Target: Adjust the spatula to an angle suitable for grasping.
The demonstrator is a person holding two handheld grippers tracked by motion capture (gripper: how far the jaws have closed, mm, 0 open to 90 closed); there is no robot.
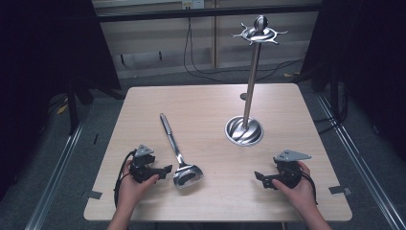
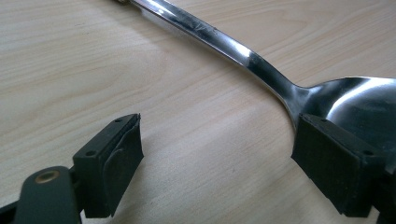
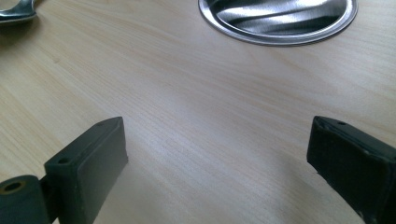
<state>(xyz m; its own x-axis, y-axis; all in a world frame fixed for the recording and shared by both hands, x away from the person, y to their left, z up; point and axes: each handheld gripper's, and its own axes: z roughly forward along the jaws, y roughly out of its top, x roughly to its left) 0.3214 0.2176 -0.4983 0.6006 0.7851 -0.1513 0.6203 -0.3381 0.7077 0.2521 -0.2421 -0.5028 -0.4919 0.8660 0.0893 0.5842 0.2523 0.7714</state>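
High view: the steel ladle [image 1: 181,155] lies flat on the worktop [image 1: 210,103], its shiny bowl just beside the left tool [image 1: 165,170]. Both tools, left and right [image 1: 258,178], stand spread, pinching nothing.

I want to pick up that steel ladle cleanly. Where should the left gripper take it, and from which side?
Probably the straight handle of the ladle, just above the bowl, coming from above with open jaws of the left gripper across it. The handle is narrow and lies flat on the table; the bowl is wide and rounded.
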